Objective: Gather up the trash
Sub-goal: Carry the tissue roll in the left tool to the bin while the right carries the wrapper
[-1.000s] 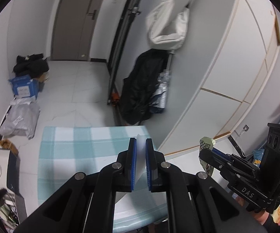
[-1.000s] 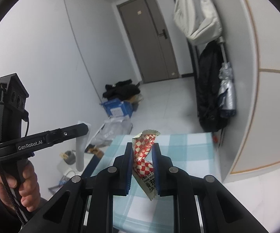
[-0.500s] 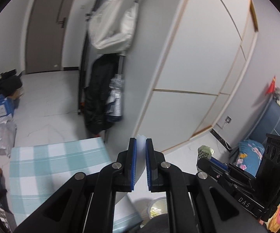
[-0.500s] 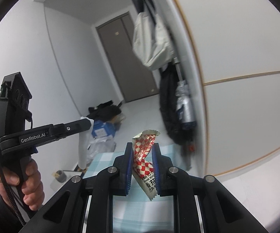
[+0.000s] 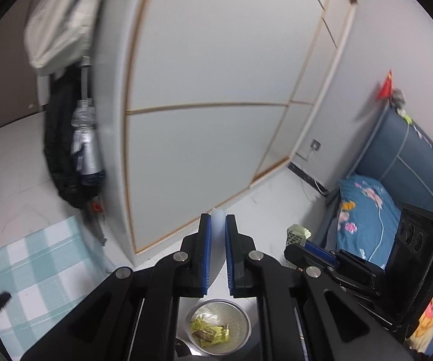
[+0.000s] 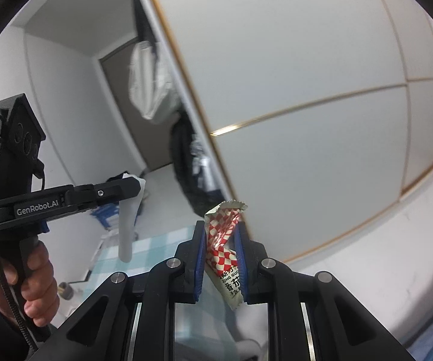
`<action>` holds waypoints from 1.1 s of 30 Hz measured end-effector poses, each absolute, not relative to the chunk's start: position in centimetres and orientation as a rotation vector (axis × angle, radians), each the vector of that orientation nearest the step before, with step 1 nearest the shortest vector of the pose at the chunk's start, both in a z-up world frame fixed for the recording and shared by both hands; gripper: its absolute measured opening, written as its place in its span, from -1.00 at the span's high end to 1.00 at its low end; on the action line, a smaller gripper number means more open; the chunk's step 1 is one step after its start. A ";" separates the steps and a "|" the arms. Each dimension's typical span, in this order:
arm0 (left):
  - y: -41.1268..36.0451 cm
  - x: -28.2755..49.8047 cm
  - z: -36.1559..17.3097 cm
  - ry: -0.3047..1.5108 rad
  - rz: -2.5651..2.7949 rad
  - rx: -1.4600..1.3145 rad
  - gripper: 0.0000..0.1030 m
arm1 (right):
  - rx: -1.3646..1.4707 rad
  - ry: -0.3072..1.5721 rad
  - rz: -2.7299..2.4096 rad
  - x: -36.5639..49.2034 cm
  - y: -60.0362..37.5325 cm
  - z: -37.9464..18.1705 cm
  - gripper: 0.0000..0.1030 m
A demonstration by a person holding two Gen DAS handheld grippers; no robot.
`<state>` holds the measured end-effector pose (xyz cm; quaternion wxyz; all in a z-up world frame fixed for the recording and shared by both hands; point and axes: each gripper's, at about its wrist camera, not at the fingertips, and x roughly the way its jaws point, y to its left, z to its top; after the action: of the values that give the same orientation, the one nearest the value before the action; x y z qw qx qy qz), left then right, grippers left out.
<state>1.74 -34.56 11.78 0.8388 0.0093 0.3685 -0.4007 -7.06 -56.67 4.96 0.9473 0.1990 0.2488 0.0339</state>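
My left gripper (image 5: 218, 225) is shut on a white plastic strip (image 5: 218, 234) that pokes out above its blue pads. In the right wrist view the left gripper (image 6: 132, 188) is held in a hand (image 6: 15, 285), and the strip (image 6: 126, 228) hangs down from it. My right gripper (image 6: 221, 231) is shut on a crumpled red-and-white checked snack wrapper (image 6: 222, 240). In the left wrist view the right gripper (image 5: 299, 245) stands to the right at about the same height, the wrapper (image 5: 297, 233) sticking up from it. A round metal bin (image 5: 231, 308) with yellow wrappers (image 5: 210, 331) inside sits on the floor below my left gripper.
A white wardrobe (image 5: 216, 90) fills the middle. A teal checked tablecloth (image 5: 36, 270) lies at lower left. A black coat and a folded umbrella (image 5: 66, 150) hang by the wardrobe's left end. A bed with blue floral bedding (image 5: 366, 216) is at the right.
Both views have swung right, away from the door and the checked table toward the wardrobe and bed. The metal bin has come into view under the left gripper. Both grips are unchanged.
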 end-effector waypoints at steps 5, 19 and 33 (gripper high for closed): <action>-38.0 2.1 9.8 0.839 -0.901 0.059 0.90 | 0.454 0.548 0.002 -8.1 -60.0 2.3 0.66; -44.9 3.0 0.4 1.206 -0.951 0.189 0.90 | 0.604 0.716 -0.115 -9.7 -64.8 -8.0 0.66; -48.0 2.0 -8.1 1.501 -0.978 0.355 0.90 | 0.744 0.892 -0.134 -10.5 -64.8 -17.6 0.66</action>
<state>2.02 -47.98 -8.09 0.6112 0.1537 0.6505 -0.4239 -10.46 -64.78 -17.64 0.8339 0.3510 0.4212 -0.0633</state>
